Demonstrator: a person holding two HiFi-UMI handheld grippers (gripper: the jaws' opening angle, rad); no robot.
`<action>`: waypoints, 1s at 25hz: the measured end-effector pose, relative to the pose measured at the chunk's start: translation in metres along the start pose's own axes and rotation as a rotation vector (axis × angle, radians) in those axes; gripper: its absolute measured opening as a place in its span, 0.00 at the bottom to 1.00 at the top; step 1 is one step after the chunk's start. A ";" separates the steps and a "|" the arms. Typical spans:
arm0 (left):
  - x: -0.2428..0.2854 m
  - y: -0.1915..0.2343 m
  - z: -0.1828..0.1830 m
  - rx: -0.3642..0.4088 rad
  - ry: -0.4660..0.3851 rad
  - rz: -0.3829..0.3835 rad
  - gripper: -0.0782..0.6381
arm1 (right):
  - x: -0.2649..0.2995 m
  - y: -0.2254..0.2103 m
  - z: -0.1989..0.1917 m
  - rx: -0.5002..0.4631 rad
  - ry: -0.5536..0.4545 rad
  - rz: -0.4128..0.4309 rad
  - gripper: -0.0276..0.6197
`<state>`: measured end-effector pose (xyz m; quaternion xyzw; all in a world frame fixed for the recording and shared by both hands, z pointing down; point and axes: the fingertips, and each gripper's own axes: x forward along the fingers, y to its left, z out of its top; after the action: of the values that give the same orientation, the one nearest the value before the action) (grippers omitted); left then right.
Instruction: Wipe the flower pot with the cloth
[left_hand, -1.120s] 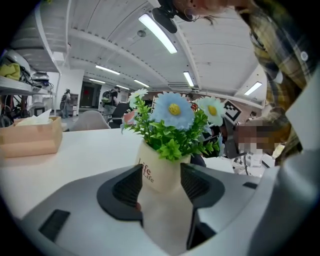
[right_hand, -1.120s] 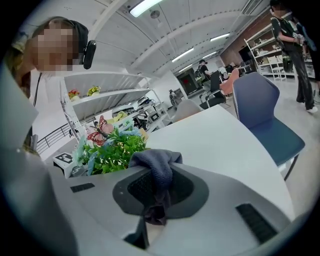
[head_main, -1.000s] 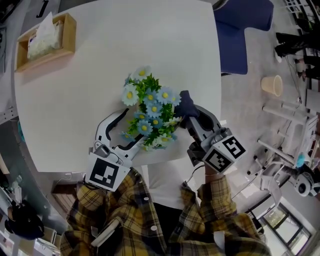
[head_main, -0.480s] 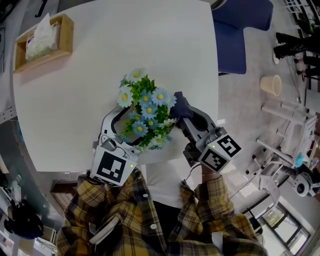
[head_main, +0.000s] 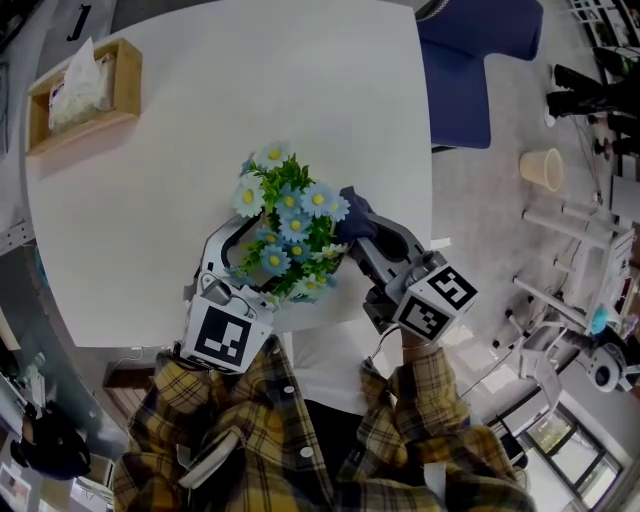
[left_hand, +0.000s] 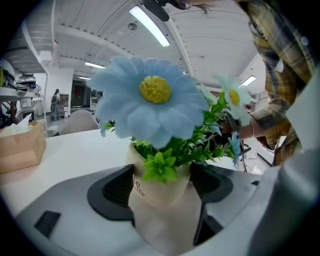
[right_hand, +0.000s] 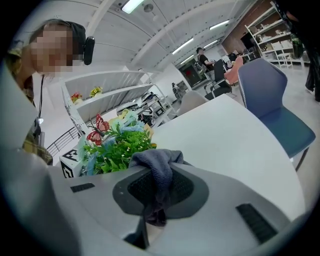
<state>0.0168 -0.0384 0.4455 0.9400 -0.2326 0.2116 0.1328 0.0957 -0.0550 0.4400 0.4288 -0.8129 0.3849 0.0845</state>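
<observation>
A cream flower pot (left_hand: 162, 200) with blue daisies (head_main: 285, 215) stands near the white table's front edge; in the head view the flowers hide it. My left gripper (left_hand: 162, 187) has just been opening its jaws. They now stand open on either side of the pot, close to its walls, one left and one right. My right gripper (head_main: 360, 225) is shut on a dark blue-grey cloth (right_hand: 160, 170), bunched between its jaws. The cloth (head_main: 352, 212) lies against the right side of the bouquet (right_hand: 117, 150).
A wooden tissue box (head_main: 85, 90) stands at the table's (head_main: 200, 100) far left corner. A blue chair (head_main: 475, 70) is beyond the table's right edge, and a paper cup (head_main: 543, 168) stands on the floor further right. A person's checked sleeves are at the near edge.
My left gripper came in from the pot's left side and now straddles it with wider jaws. The right gripper with the cloth shifted slightly up and left, along with the flowers.
</observation>
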 end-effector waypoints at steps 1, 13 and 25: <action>0.001 0.000 0.000 0.005 0.007 -0.009 0.64 | 0.000 -0.002 0.001 0.002 0.003 0.001 0.08; 0.009 -0.012 0.007 0.077 0.053 -0.164 0.63 | 0.007 -0.028 0.027 -0.031 0.081 0.021 0.08; 0.013 -0.003 0.003 0.175 0.122 -0.323 0.63 | 0.057 -0.037 0.048 -0.158 0.261 0.180 0.08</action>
<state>0.0297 -0.0421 0.4485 0.9584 -0.0508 0.2637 0.0968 0.0985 -0.1367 0.4542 0.2927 -0.8579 0.3783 0.1878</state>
